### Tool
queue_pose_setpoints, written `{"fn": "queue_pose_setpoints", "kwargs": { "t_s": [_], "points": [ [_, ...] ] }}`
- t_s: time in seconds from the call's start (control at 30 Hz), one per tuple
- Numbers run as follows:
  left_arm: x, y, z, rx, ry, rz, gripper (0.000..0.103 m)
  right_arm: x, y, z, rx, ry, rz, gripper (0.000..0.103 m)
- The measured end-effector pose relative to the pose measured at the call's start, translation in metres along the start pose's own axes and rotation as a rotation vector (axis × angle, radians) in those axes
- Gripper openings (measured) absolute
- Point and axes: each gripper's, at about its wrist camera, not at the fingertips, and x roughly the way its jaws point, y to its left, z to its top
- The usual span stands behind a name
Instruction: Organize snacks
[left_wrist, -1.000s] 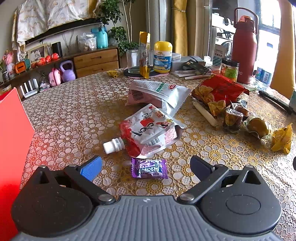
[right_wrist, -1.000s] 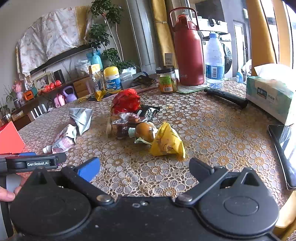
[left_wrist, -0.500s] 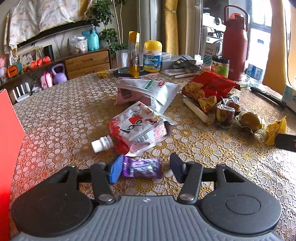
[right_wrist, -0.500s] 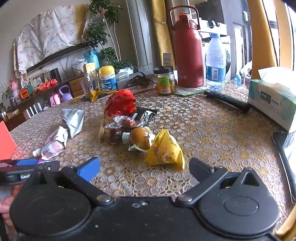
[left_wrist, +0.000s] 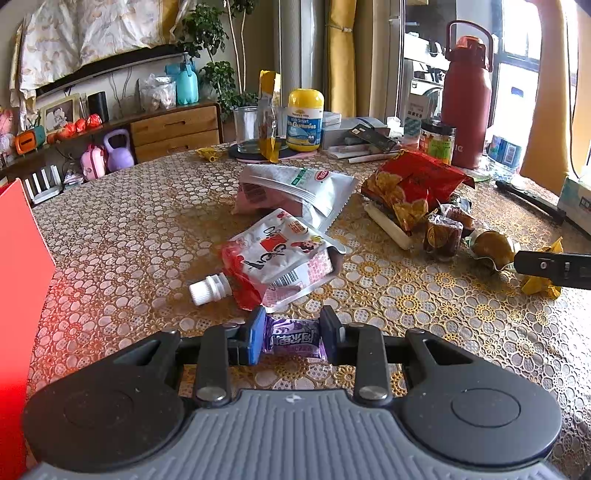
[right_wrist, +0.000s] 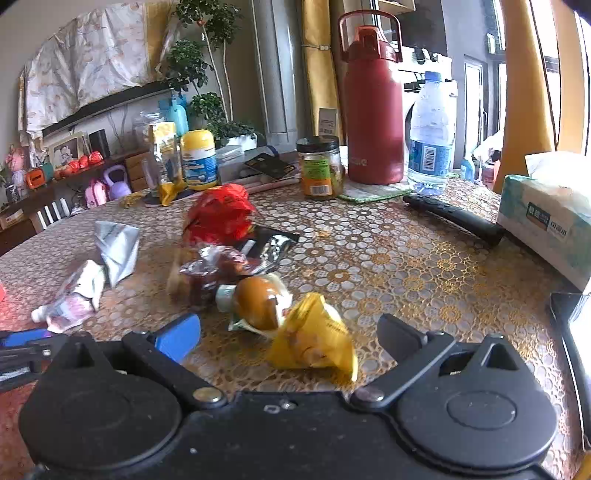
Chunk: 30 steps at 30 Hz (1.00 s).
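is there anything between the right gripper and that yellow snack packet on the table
Nothing visible. The yellow packet lies on the table between the right gripper's closing fingers, which do not touch it yet. The brown wrapped snack lies just behind it.

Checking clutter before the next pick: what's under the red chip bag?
In the left wrist view, the red chip bag lies across a pale stick-shaped snack, whose near end pokes out. Its far end and anything else beneath are covered.

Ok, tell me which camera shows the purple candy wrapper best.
Left wrist view: the purple candy wrapper lies on the table, front and centre between the closing jaws of the left gripper, with its print legible. The right wrist view shows only a purple sliver at the left edge.
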Motion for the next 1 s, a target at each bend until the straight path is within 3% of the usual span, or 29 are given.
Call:
{"fn": "queue_pose_setpoints", "kwargs": {
  "t_s": [0.1,0.2,0.3,0.6,1.0],
  "points": [
    [-0.003,0.001,0.000,-0.003,-0.002,0.002,0.031,0.006,-0.005,-0.001,0.010,0.018,-0.017,0.075],
    [-0.006,0.002,0.000,-0.007,-0.004,0.004,0.031,0.006,-0.008,-0.004,0.030,0.015,-0.026,0.069],
    [-0.010,0.004,0.000,-0.012,-0.008,0.004,0.031,0.006,-0.011,-0.006,0.047,0.025,-0.019,0.046],
    [-0.029,0.009,-0.001,-0.024,-0.027,0.014,0.031,-0.008,-0.014,-0.010,0.089,-0.001,-0.012,0.038],
    [-0.068,0.015,-0.001,-0.045,-0.071,0.011,0.031,-0.047,0.004,-0.011,0.088,-0.028,0.030,0.038]
  ]
}}
